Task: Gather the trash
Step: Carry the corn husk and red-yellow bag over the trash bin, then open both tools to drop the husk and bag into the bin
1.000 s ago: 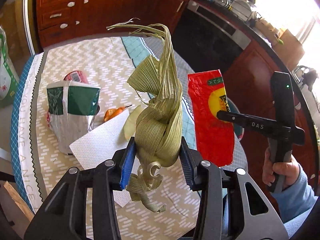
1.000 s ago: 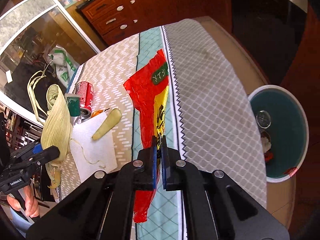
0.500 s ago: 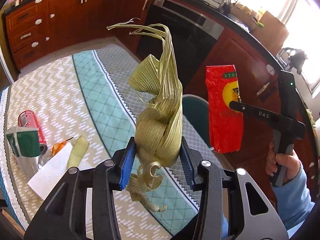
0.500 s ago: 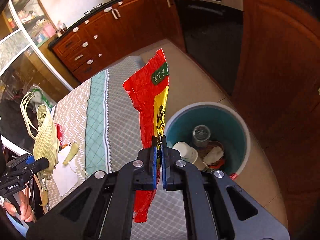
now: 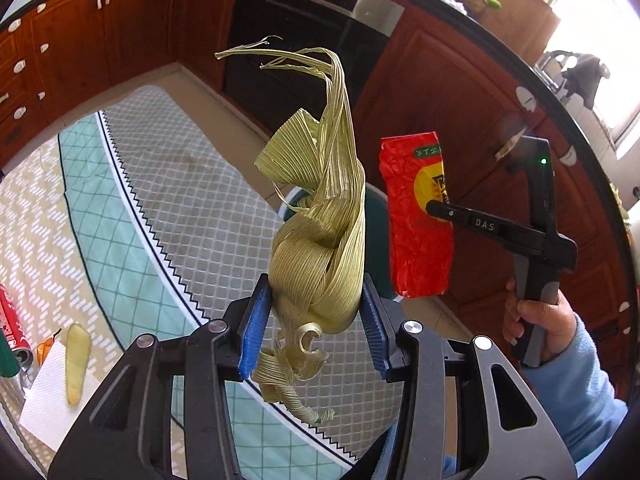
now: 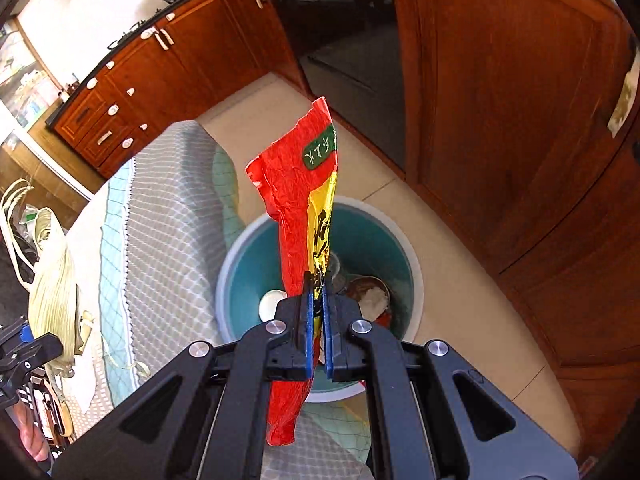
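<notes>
My left gripper [image 5: 316, 304] is shut on a bundle of dry corn husk [image 5: 320, 216], held in the air over the table's rounded end. The right gripper [image 6: 316, 280] is shut on a red and yellow snack wrapper [image 6: 304, 200], which hangs directly above a teal trash bin [image 6: 248, 264] on the floor. In the left wrist view the wrapper [image 5: 416, 216] and right gripper [image 5: 436, 210] show to the right, with the bin [image 5: 376, 224] partly hidden behind the husk. The husk [image 6: 52, 280] also appears at the left of the right wrist view.
On the patterned tablecloth [image 5: 168, 184] lie a pale husk piece [image 5: 78, 356] on a white napkin [image 5: 44, 400] and a red can [image 5: 10, 324]. The bin holds a cup [image 6: 272, 304] and other scraps. Wooden cabinets [image 6: 500, 120] and a dark oven [image 5: 304, 28] surround the floor.
Both grippers have swung away from the table's middle toward its far end. The wrapper now hangs over the bin's opening; the husk sits near the table's edge. Grips are unchanged.
</notes>
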A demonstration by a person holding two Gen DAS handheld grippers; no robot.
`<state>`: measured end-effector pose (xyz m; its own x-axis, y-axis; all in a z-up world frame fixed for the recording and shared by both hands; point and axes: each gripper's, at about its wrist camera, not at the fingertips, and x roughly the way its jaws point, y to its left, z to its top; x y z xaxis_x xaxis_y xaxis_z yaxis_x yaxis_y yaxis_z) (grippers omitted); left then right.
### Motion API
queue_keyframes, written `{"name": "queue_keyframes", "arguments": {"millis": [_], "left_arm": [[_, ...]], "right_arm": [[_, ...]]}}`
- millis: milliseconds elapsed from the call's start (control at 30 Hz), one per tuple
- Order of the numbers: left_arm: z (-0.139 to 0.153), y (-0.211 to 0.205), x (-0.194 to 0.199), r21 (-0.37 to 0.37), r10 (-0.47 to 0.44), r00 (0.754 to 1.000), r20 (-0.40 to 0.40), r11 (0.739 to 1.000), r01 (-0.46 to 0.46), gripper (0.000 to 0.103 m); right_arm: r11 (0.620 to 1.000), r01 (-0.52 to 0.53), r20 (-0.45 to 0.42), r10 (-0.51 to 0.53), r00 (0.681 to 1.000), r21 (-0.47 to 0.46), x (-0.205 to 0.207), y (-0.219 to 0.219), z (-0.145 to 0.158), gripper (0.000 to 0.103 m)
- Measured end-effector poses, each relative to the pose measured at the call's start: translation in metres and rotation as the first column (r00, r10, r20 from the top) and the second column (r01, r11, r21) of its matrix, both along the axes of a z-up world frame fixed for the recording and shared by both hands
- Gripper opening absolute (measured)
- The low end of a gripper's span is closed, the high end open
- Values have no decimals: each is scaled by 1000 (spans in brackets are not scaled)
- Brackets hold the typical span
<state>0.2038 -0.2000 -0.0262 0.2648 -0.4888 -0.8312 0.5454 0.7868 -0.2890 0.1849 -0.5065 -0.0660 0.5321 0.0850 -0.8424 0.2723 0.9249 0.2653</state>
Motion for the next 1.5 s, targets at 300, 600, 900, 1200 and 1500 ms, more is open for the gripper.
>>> {"name": "queue_keyframes", "arguments": {"millis": [300, 600, 900, 1200, 1500], "left_arm": [[-22, -43, 15, 39, -40, 999, -36, 998, 41, 45], [-39, -70, 28, 61, -66, 996, -62, 996, 70, 45], [-62, -86, 40, 77, -82, 991, -110, 993, 90, 45], [-73, -103, 39, 94, -111, 985, -129, 988, 123, 45], [-85, -126, 40, 128, -137, 982, -131, 980, 153, 60]], "right_arm": [[1000, 10, -61, -9, 998, 21, 15, -17, -44, 4], [1000, -2, -116, 2, 993, 5, 32, -18, -76, 7], [999, -15, -137, 21, 990, 41, 35, -19, -93, 59], [997, 14, -139, -3, 990, 78, 27, -29, -82, 80], [998, 47, -129, -41, 991, 44, 15, -39, -60, 85]]}}
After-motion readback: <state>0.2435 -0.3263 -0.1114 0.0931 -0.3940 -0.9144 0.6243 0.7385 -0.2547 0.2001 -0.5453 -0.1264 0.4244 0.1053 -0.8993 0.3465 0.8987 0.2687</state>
